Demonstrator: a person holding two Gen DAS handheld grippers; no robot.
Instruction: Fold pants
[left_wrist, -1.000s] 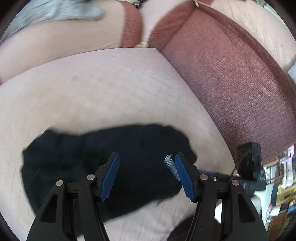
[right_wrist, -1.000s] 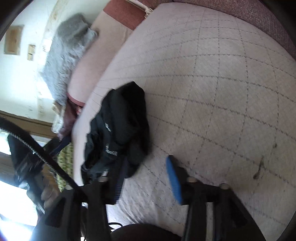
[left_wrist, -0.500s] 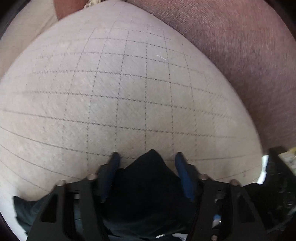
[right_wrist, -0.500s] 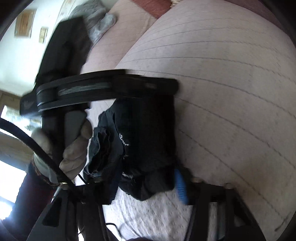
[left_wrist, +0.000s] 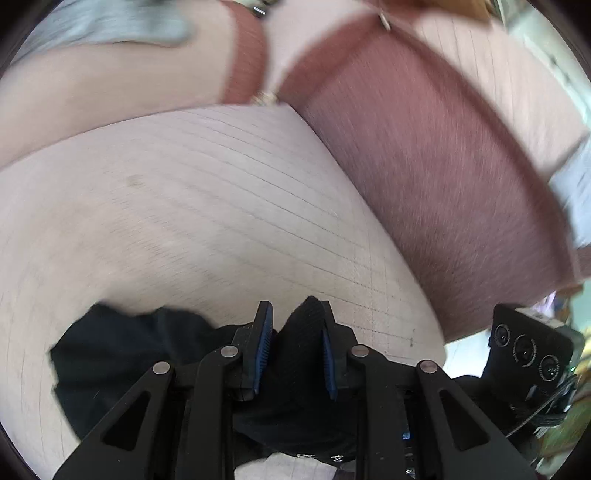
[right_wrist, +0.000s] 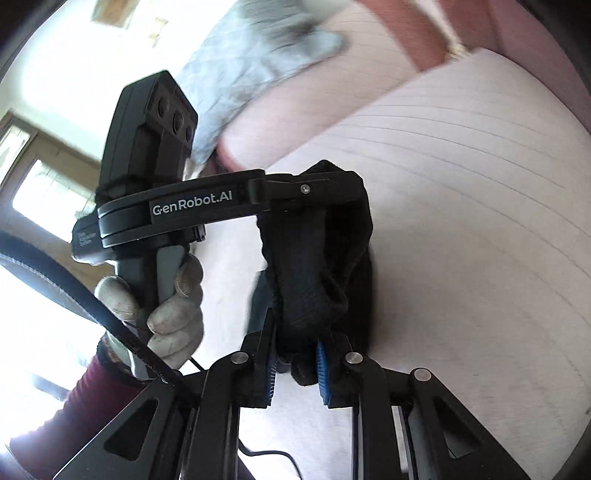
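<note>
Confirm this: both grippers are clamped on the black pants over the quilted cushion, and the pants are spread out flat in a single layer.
Not quite. The left gripper and right gripper are each shut on the black pants over the quilted cushion, but the right wrist view shows the pants bunched and hanging in thick folds between the two grippers, not spread flat.

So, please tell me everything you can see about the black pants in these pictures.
The black pants are a dark, soft, ribbed-looking fabric, bunched up and not yet folded. Both grippers, whose jaws have just been closing, pinch them: the left gripper holds a raised fold, and the right gripper clamps another bunch, so the cloth stretches between the two tools. In the left wrist view, more of the pants trails off to the left over the quilted pinkish cushion. Small white print shows near the bottom edge, too small to read.
</note>
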